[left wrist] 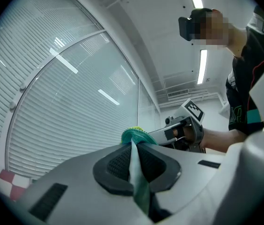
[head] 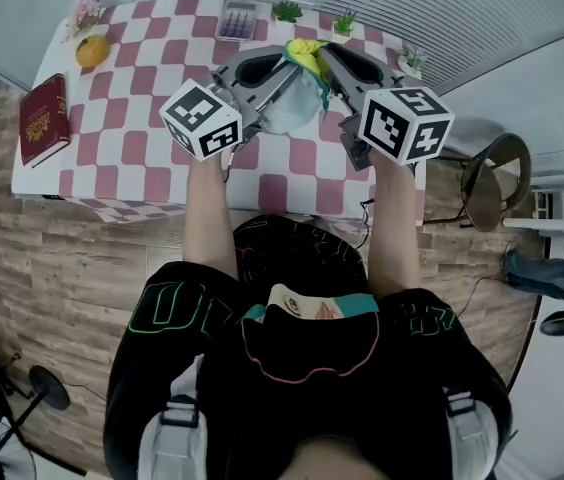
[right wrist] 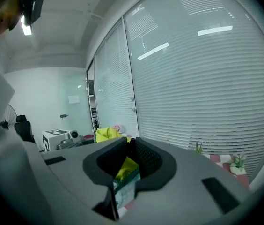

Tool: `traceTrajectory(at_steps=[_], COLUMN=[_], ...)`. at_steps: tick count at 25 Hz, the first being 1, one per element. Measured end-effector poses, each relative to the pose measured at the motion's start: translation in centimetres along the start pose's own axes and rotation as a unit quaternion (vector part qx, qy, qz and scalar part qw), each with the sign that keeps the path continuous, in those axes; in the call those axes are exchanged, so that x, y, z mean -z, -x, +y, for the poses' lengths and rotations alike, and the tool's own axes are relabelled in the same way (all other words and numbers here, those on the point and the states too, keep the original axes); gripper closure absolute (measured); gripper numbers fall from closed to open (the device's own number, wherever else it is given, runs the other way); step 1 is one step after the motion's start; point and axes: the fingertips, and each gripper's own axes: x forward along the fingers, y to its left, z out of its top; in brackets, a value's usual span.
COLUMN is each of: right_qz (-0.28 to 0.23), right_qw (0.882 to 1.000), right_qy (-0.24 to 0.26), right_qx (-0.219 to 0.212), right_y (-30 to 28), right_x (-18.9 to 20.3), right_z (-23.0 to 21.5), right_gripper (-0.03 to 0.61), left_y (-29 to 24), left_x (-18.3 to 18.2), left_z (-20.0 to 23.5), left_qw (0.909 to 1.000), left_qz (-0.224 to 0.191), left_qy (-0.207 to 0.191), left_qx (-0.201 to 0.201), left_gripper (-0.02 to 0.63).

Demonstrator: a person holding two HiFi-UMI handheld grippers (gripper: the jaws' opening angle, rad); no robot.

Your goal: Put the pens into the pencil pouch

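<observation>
Both claws hold the pencil pouch up over the checked surface, in the upper middle of the head view. The left claw comes in from the left and is clamped shut on a thin fold of the pouch's teal fabric. In the left gripper view that fold runs straight up between the pads of the left claw, with the pouch's teal and yellow top bunched just beyond them. The right claw comes in from the right and grips the pouch's other side. In the right gripper view, yellow and pale teal cloth of the pouch is pinched between the pads of the right claw. The claws and the hanging pouch cover the middle rear of the surface, and the pouch's opening cannot be made out. On the surface, a red book lies at the left edge. A yellow-orange round thing and pink flowers sit in the upper left corner. A calculator and two small green plants stand along the far edge, and a third plant stands at the right. A chair stands on the wooden floor just right of the surface.
</observation>
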Motion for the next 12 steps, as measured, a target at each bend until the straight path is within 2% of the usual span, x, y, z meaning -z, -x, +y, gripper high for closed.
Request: traceTrajectory(at_steps=[2,6,12], right_qz=[0.006,-0.022,-0.077], right_qw=[1.000,0.999,0.997], right_qy=[0.004,-0.008,-0.031], right_qx=[-0.004,-0.026,0.005], right_y=[-0.5,-0.7,1.0], right_x=[0.5,0.0,-1.7], right_z=[0.2,0.6,-1.1], right_gripper=[0.517,0.508,0.522], left_y=[0.4,1.4,2.2], left_x=[0.3,0.4,-0.1], left_z=[0.3,1.0,1.6], left_qw=[0.9999,0.9995,0.9977], left_qz=[0.012,0.017,0.026], left_qy=[-0.009,-0.012,-0.024], left_qx=[-0.006,-0.024,-0.059], left_gripper=[0.600,0.600,0.600])
